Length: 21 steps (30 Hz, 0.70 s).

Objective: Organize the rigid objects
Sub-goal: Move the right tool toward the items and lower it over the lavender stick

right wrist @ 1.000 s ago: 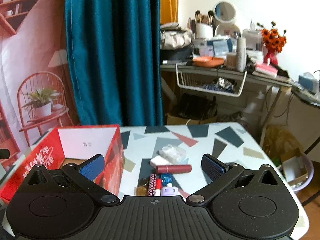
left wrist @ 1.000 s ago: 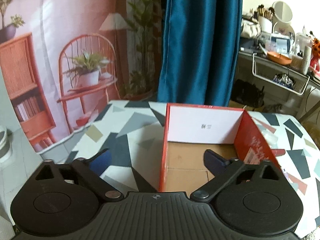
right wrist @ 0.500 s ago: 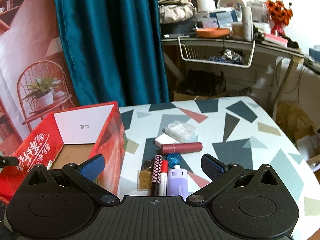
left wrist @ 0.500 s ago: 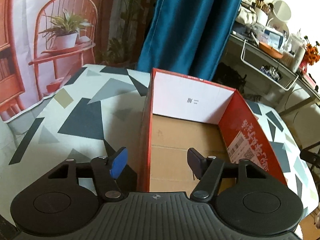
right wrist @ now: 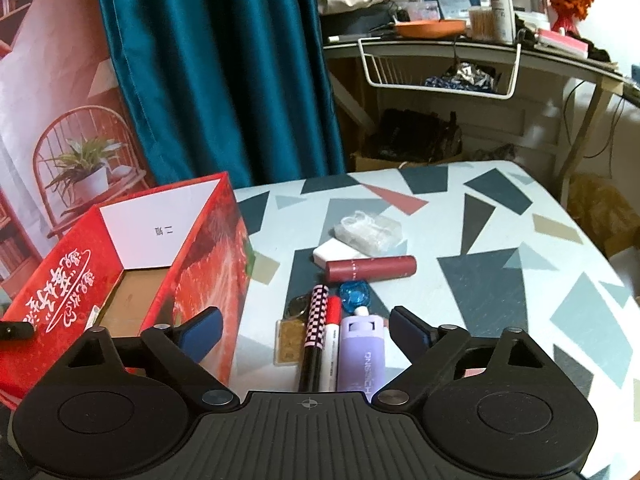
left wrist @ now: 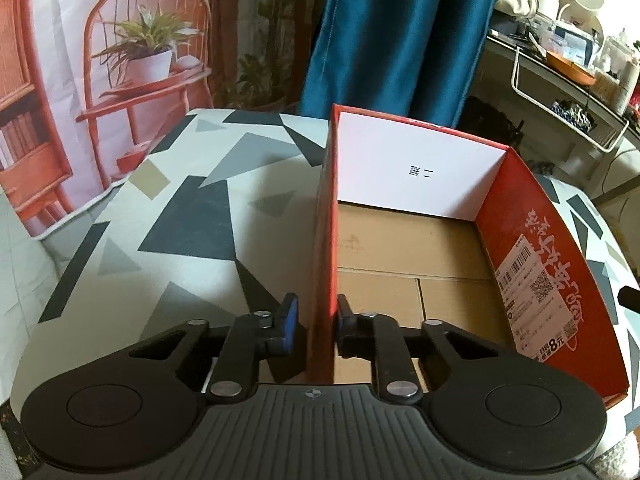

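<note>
A red cardboard box (left wrist: 532, 264) with an open top and bare brown floor stands on the patterned table. My left gripper (left wrist: 316, 318) is shut on the box's left wall (left wrist: 325, 240), one finger outside, one inside. The box also shows in the right wrist view (right wrist: 208, 268). My right gripper (right wrist: 304, 330) is open and empty above a cluster of small items: a lilac tube (right wrist: 362, 354), a red-capped white marker (right wrist: 330, 344), a checkered pen (right wrist: 314, 332), a dark red tube (right wrist: 370, 268), a blue bead (right wrist: 354, 292), a white eraser (right wrist: 334, 252) and a clear packet (right wrist: 368, 230).
A small gold card (right wrist: 289, 342) and a dark round piece (right wrist: 298, 305) lie left of the pens. The table (right wrist: 500, 280) ends at the right. Behind it are a blue curtain (right wrist: 224, 68) and a cluttered shelf with a wire basket (right wrist: 440, 68).
My left gripper has moved down and forward and closed on the box's left wall. My right gripper has tilted down closer over the small items, still open.
</note>
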Each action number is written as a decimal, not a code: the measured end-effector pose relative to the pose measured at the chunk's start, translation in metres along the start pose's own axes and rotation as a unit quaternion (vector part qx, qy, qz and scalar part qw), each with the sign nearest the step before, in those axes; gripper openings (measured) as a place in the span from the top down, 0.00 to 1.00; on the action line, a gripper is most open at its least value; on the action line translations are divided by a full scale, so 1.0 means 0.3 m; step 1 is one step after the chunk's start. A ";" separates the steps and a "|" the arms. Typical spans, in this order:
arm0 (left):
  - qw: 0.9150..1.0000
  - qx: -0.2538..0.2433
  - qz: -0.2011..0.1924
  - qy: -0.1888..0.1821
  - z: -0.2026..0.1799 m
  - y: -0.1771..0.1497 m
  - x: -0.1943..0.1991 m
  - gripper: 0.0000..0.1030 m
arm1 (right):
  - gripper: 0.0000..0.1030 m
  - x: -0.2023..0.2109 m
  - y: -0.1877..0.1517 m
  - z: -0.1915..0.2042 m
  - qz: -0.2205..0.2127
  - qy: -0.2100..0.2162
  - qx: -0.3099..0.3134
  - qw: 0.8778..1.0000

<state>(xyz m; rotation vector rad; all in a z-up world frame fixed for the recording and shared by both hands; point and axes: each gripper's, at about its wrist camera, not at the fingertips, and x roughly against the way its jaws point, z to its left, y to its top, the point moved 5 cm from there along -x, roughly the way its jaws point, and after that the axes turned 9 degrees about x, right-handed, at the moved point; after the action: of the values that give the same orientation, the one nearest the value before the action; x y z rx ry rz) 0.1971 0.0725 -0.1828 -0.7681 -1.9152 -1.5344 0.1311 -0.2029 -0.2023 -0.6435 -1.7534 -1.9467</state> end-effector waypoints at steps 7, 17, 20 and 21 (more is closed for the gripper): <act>0.999 -0.038 -0.017 0.024 -0.034 -0.015 0.005 0.91 | 0.20 -0.013 -0.024 -0.025 -0.003 0.009 -0.010 1.000; 0.999 -0.017 -0.027 0.026 -0.029 -0.020 0.006 0.91 | 0.36 -0.001 -0.084 -0.029 -0.005 0.021 0.020 1.000; 0.999 -0.020 -0.026 0.020 -0.024 -0.022 0.005 0.91 | 0.41 0.002 -0.084 -0.064 -0.009 0.012 0.000 1.000; 0.999 -0.020 -0.026 0.019 -0.023 -0.021 0.004 0.91 | 0.44 -0.001 -0.085 -0.072 -0.009 0.010 -0.001 1.000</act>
<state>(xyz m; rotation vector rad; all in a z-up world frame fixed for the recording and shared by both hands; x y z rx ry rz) 0.1923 0.0646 -0.1847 -0.7064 -1.8956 -1.6102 0.1148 -0.2218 -0.2245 -0.6091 -1.7495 -1.9605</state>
